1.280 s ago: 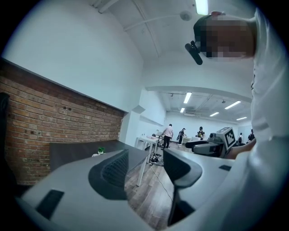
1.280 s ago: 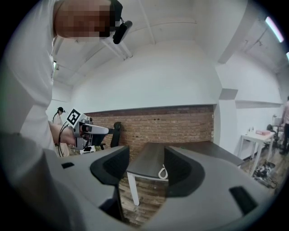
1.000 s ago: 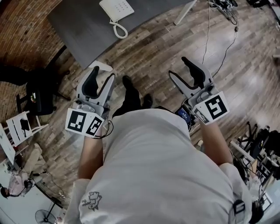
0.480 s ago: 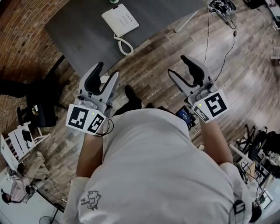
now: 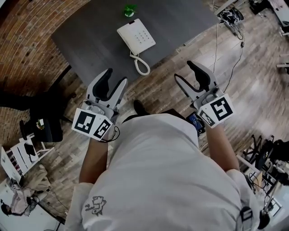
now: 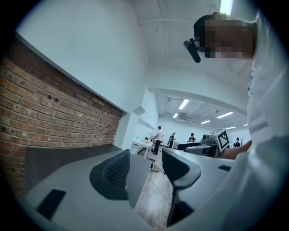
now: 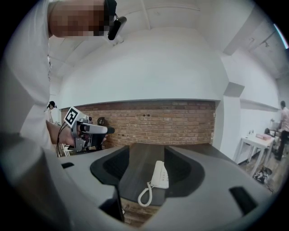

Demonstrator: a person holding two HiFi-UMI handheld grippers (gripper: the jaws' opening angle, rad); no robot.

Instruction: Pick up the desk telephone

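Approach phase. Over the past second the dark grey bench [image 5: 90,40] has slid from the top edge of the head view toward its centre. With it, the white desk telephone [image 5: 136,37] has come down from the 12 o'clock margin to the upper middle of the view. Its coiled cord [image 5: 142,66] now shows in full, looping from the set's 6 o'clock side to the bench's near edge. A small green object [image 5: 130,10] has newly appeared at the telephone's 12 o'clock. The person has evidently been walking up to the bench across the wooden floor [image 5: 253,85], so the reach is probably about to begin, though nothing has been touched. The telephone lies flat on the bench near its front edge, at about 1 o'clock from the left tool [image 5: 115,80] and about 10 o'clock from the right tool [image 5: 187,73], well apart from both. Both forearms extend forward from the torso, side by side, marker cubes toward the body and jaws toward the bench. The left tool is carried roughly level and looks past the bench end along the brick wall [image 6: 40,122] into the room, so the telephone is absent from its view. Its jaws have just closed a little but remain apart, with nothing between them. The right tool tips slightly down. Its jaws stand wide and empty, framing the distant telephone and cord between them.
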